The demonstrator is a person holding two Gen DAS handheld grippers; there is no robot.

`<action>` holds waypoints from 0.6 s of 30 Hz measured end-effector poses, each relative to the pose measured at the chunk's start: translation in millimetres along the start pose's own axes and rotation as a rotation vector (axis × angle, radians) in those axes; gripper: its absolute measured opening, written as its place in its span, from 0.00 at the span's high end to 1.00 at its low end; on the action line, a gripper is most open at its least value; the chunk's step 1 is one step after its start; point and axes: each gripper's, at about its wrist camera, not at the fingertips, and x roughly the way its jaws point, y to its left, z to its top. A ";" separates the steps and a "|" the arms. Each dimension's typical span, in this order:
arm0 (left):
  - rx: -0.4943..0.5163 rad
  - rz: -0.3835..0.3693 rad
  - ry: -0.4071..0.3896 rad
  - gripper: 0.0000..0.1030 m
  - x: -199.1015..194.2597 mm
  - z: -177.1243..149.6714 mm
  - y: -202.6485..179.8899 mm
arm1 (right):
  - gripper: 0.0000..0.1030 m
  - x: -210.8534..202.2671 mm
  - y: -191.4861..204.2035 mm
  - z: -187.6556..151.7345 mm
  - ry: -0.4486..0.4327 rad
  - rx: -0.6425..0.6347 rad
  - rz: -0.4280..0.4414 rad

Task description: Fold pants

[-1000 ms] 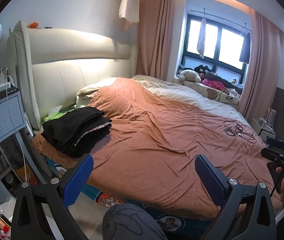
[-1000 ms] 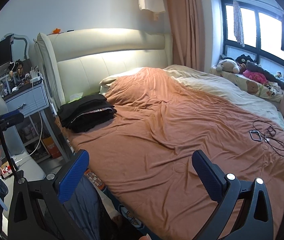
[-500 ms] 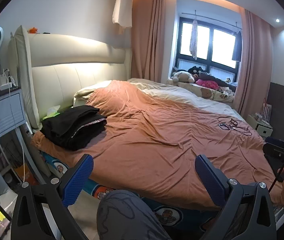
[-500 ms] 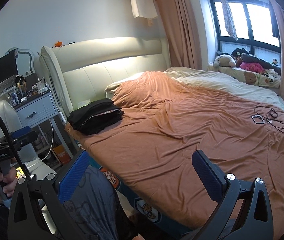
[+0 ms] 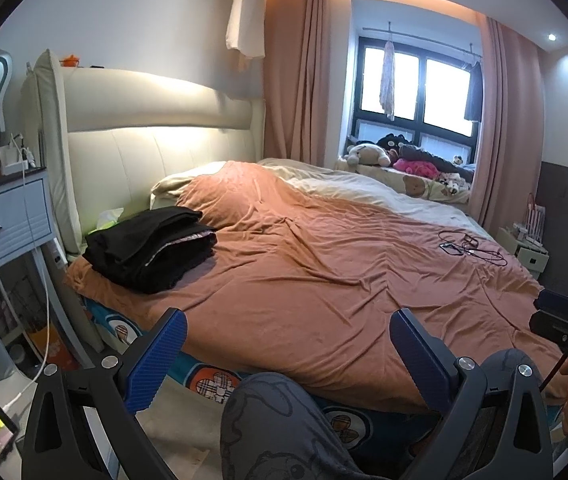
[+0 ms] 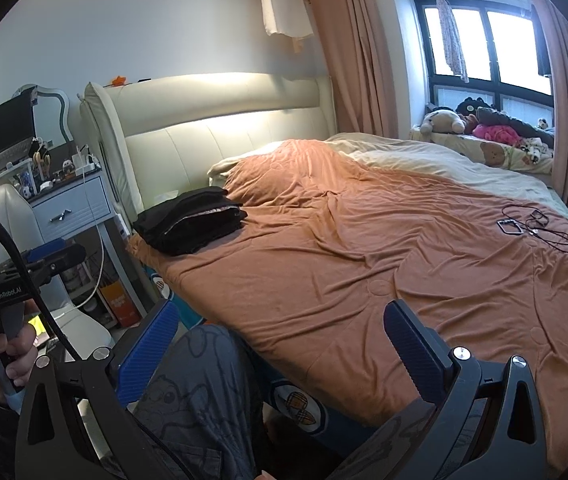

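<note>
A stack of folded black pants (image 5: 152,250) (image 6: 190,220) lies on the near left corner of the bed, by the headboard. My left gripper (image 5: 287,344) is open and holds nothing; it hangs off the bed's near edge, well away from the stack. My right gripper (image 6: 280,340) is open as well, over the bed's edge and the person's knee (image 6: 200,384). In the right wrist view the left gripper's body (image 6: 24,276) shows at far left, held by a hand. The right gripper's body (image 5: 563,316) shows at far right in the left wrist view.
The bed carries a rust-brown cover (image 5: 323,272) (image 6: 363,248). A phone and tangled cable (image 5: 467,248) (image 6: 531,228) lie on its far right. A blue nightstand (image 5: 4,216) (image 6: 72,208) stands left of the bed. Plush toys (image 5: 403,160) sit on the window ledge.
Both grippers have drawn back from the bed and tilted up, so the bed looks farther and the person's knee fills more of the bottom. The pants stack has not moved.
</note>
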 end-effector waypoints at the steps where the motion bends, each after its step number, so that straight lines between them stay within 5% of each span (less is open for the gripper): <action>1: -0.004 -0.001 -0.008 0.01 -0.6 -1.0 0.4 | 0.00 0.6 3.0 -1.8 -0.001 -0.004 -0.005; 18: -0.030 0.007 -0.047 0.01 -1.1 -11.5 10.4 | 0.00 1.9 11.7 -13.9 -0.020 0.015 0.008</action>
